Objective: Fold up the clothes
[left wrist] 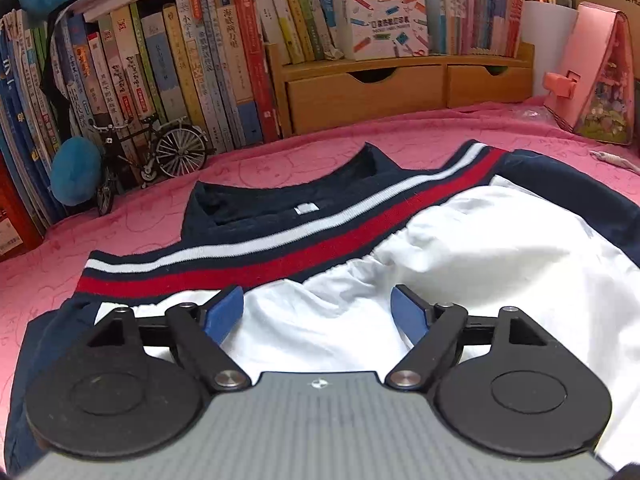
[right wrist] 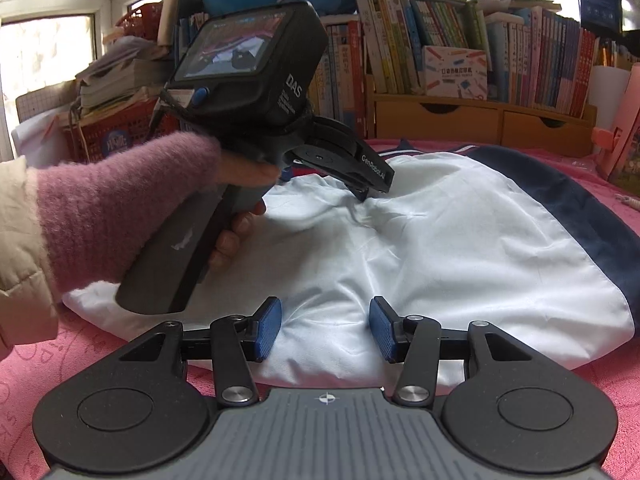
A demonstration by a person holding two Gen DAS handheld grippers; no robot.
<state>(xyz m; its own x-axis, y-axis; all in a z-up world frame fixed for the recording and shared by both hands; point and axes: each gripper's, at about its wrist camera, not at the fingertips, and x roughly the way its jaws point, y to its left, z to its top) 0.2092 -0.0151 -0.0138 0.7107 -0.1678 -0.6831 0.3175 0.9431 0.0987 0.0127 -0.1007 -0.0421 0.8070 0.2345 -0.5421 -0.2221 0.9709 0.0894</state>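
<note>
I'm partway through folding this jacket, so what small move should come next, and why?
Probably lower the right gripper and close it on the near hem of the jacket. Both grippers stand open with nothing pinched, the left gripper hovers over the white panel, and the hem lies loose just below the right one.

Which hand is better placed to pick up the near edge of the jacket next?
Probably the right gripper: its open fingers straddle the near white edge of the jacket. The left gripper sits open farther in.

Fuzzy pink sleeve under cream puffy jacket cuff.
</note>
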